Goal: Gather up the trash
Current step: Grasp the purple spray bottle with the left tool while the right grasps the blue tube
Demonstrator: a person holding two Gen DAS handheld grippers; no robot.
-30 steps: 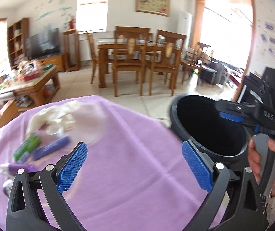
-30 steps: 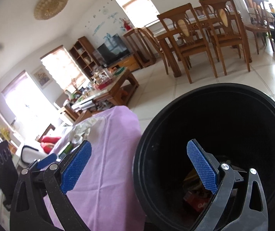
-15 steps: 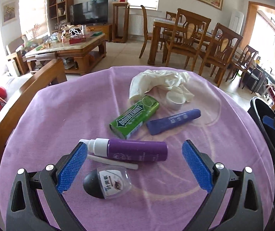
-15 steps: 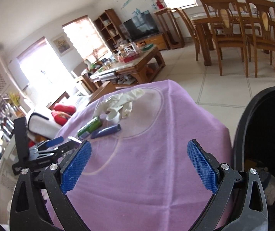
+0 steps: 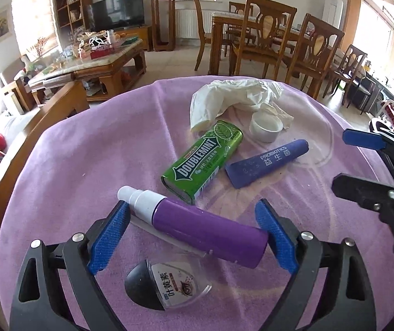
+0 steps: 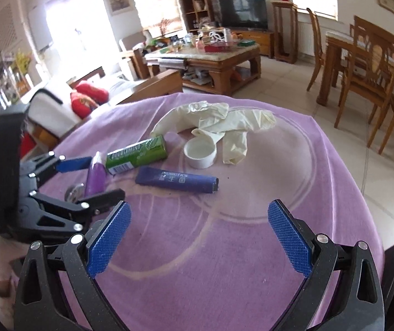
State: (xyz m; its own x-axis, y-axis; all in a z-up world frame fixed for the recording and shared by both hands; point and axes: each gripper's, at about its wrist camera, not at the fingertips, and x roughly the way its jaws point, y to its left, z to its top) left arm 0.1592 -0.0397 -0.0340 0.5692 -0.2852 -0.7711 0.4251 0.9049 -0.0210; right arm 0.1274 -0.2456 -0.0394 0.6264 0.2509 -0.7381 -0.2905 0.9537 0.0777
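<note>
Fingers (image 5: 108,237) of the left gripper (image 5: 194,237) have just been closing around the purple bottle (image 5: 197,224) (apparently not yet clamped); right gripper (image 6: 199,237), swung over from the bin, gapes empty.

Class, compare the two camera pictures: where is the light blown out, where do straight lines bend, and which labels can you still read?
Left wrist view: sharp; DOUBLEMINT on the green gum pack and PROBIOTICS on the blue tube read easily; the window glares; chairs bow at the edges. Right wrist view: the windows at left wash out, the tube's print is barely legible, dark corners vignette.
</note>
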